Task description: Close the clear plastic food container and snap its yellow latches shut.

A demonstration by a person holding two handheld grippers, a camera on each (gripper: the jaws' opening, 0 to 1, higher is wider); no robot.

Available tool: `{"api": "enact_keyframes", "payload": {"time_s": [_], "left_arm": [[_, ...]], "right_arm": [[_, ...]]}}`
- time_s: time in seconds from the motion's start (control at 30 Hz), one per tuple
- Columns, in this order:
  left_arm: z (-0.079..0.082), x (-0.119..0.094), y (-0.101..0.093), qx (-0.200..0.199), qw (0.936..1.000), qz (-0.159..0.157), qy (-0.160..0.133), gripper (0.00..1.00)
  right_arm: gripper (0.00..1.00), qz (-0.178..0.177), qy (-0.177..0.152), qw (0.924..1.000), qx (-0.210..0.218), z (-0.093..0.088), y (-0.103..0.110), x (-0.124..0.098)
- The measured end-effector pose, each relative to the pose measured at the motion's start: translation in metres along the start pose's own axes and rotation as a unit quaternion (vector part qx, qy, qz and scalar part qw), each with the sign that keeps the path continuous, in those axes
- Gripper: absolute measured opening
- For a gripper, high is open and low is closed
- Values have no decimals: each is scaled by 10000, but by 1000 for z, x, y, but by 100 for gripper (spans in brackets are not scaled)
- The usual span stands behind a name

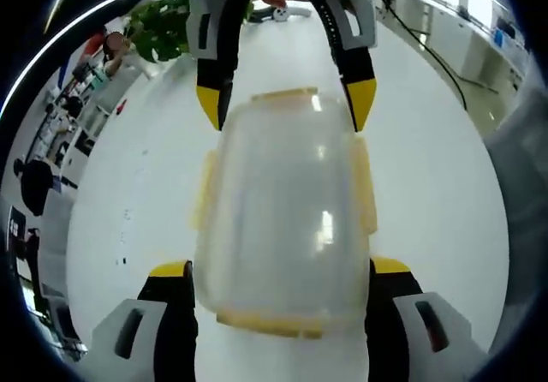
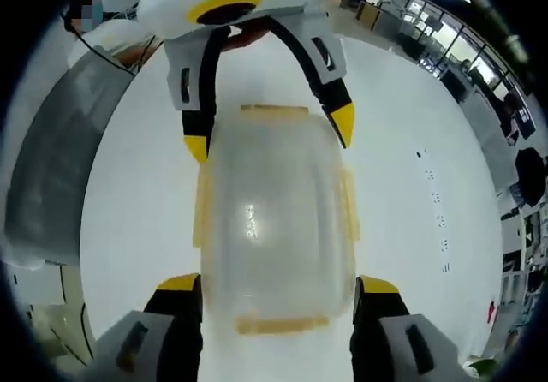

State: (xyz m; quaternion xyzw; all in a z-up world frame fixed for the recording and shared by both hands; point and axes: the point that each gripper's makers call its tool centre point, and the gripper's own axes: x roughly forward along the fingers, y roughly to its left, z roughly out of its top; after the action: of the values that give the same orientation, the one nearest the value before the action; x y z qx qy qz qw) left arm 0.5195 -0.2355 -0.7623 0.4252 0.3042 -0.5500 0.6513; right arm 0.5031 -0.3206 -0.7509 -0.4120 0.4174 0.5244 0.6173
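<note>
Though no readable writing, container (image 1: 282, 228) between both spread tools, left tool (image 1: 278, 272), right tool (image 2: 277, 286).

No text, label, brand, number or sign can be read in either the left gripper view or the right gripper view. The clear food container (image 1: 282, 228) bears no legible print on its lid or yellow latches (image 1: 364, 185). The small dark marks on the white counter (image 2: 437, 202) toward its edge are too small to make out as writing.
</note>
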Motion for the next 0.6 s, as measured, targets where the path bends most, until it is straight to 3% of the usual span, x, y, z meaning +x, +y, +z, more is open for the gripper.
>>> {"api": "enact_keyframes", "payload": {"time_s": [0.6], "left_arm": [[-30,-16,-4,-92,9999,41,103,79]], "right_arm": [[71,8,-72,10000,-68,31,7,10]]}}
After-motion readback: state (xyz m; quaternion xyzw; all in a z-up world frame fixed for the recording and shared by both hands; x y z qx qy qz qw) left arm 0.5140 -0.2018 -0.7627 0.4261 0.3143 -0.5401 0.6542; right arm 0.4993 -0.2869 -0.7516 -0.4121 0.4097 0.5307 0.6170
